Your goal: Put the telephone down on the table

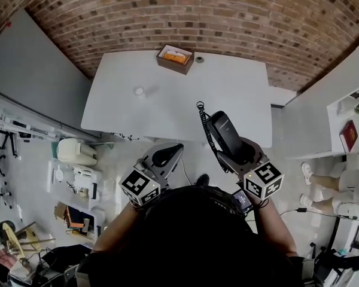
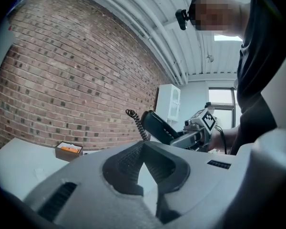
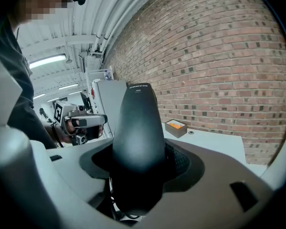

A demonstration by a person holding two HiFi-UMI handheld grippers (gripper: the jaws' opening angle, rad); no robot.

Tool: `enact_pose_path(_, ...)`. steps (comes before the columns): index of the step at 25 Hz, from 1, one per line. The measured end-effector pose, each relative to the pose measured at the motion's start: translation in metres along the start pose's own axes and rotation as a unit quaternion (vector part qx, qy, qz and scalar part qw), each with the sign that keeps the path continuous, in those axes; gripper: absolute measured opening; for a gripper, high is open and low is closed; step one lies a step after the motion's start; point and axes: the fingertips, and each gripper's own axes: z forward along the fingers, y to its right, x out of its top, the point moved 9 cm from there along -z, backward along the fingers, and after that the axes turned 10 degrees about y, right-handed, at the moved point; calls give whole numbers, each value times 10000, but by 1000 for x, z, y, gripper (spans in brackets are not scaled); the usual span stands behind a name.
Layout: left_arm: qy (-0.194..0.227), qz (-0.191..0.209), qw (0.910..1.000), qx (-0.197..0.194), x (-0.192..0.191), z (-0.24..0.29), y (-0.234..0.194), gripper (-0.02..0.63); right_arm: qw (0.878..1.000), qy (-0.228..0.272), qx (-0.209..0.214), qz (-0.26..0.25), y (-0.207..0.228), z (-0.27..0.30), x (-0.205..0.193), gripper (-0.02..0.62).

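The black telephone handset with its coiled cord is held in the air just short of the white table's near edge. My right gripper is shut on its lower half. In the right gripper view the handset stands upright between the jaws of that gripper and hides the gap. My left gripper hovers to the left of it, shut, with its tips touching and nothing in them. From the left gripper view the handset and the right gripper show at the right.
A brown box with something orange inside sits at the table's far edge, with a small round item beside it. A small white object lies on the table's left part. A brick wall stands behind, a white shelf at the right, and floor clutter at the left.
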Motion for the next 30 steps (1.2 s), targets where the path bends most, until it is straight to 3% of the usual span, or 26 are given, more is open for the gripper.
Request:
enact_pose_path(6,-55,-31,9998,194,-8,34,2,6,10000,-35,60,44,43,-12,0,270)
enact_pose_path(16,-280,66,9996,-6,-16,68,-17,6,9998,-105,-33,171,72,-4,-1,270)
enact_pose_path(30,-211,-85,9989,-402,-5,69,-118,6,9986,-233,-437,176,68,78,26,270)
